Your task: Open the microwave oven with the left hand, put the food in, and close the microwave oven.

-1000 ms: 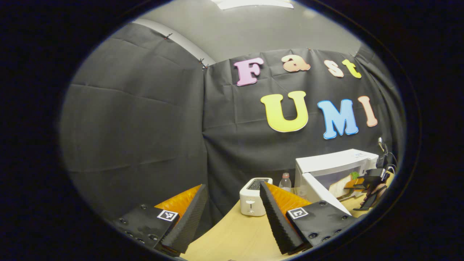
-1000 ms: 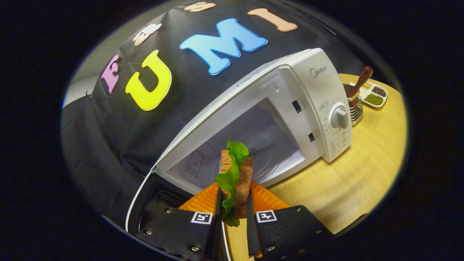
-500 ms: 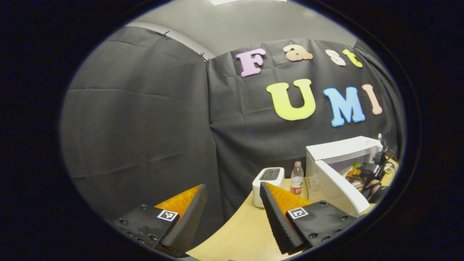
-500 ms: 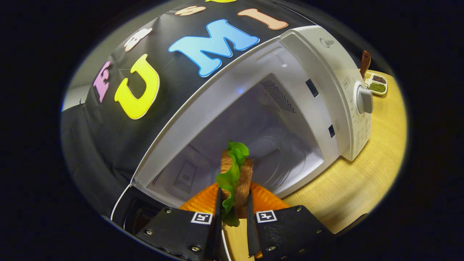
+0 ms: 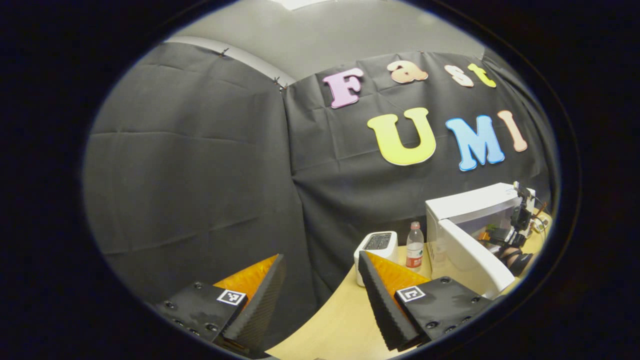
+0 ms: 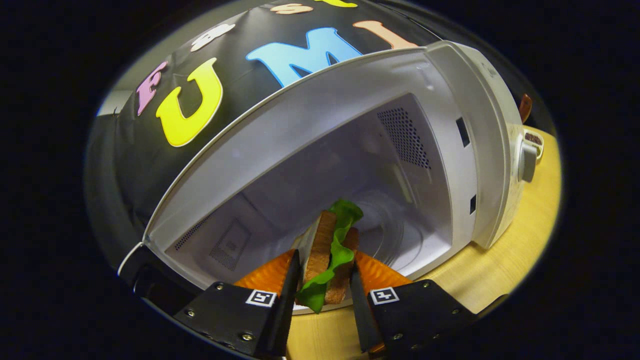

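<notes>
The white microwave [image 6: 480, 125] stands with its door [image 6: 145, 280] swung out to the left and its cavity bare. My right gripper [image 6: 325, 255] reaches into the cavity mouth. A sandwich [image 6: 325, 240] of brown bread and green lettuce sits between its fingers, leaning right. The fingers stand a little apart from the bread, so the gripper is open. My left gripper [image 5: 320, 257] hangs open and empty, well left of the microwave [image 5: 475, 205]. From there I see the open door [image 5: 470, 255] and the right gripper [image 5: 505, 240] at the cavity, held by a hand.
A white toaster [image 5: 377, 242] and a small water bottle [image 5: 414, 245] stand on the wooden table [image 5: 340, 320] left of the microwave. To its right, by the knob [image 6: 527, 160], lies a condiment dish [image 6: 535, 140]. Black cloth walls close the back and left.
My right gripper has pushed forward into the microwave cavity. Its fingers have spread and the sandwich now leans to the right. The left gripper has barely shifted.
</notes>
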{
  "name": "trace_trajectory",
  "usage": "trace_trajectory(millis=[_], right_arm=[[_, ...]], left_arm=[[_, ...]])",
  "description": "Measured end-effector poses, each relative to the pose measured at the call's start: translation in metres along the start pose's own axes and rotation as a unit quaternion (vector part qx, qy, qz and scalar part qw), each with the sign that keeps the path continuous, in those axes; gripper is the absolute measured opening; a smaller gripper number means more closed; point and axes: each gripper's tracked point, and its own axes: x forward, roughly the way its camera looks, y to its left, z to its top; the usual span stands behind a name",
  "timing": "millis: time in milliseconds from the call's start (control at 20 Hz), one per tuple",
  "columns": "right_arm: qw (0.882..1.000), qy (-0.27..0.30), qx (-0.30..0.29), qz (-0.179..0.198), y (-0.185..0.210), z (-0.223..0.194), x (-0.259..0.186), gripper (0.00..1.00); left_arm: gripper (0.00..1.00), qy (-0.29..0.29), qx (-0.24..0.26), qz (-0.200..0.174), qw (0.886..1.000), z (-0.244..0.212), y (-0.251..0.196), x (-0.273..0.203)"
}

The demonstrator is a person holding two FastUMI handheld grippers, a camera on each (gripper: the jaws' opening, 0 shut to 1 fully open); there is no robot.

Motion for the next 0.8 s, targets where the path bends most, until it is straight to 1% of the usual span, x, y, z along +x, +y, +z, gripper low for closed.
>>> trace_trajectory(millis=[50,100,150,300,350,550,800], right_arm=[[1.0,0.002,-0.014,-0.009,-0.004,0.002,0.001,0.54],[1.0,0.005,-0.022,-0.019,-0.01,0.002,0.001,0.63],[0.999,0.008,-0.027,-0.028,-0.016,0.003,0.002,0.67],[0.997,-0.002,-0.06,-0.045,-0.029,0.015,-0.005,0.98],[0.996,-0.008,-0.073,-0.044,-0.031,0.021,-0.01,0.98],[0.99,-0.028,-0.133,-0.031,-0.033,0.042,-0.042,0.98],[0.98,-0.064,-0.186,0.003,-0.028,0.075,-0.113,0.98]], left_arm=[[0.94,0.0,-0.002,0.001,1.0,0.0,0.0,0.0],[0.94,-0.001,-0.003,0.001,1.0,0.001,-0.001,0.0],[0.94,-0.002,-0.004,0.0,1.0,0.002,-0.001,-0.001],[0.94,-0.009,-0.009,-0.006,1.0,0.003,-0.003,-0.001],[0.92,-0.009,-0.012,-0.009,1.0,0.002,-0.004,-0.001],[0.93,-0.019,-0.032,-0.019,0.999,-0.003,-0.024,0.005],[0.94,-0.019,-0.032,-0.033,0.999,-0.021,-0.046,0.003]])
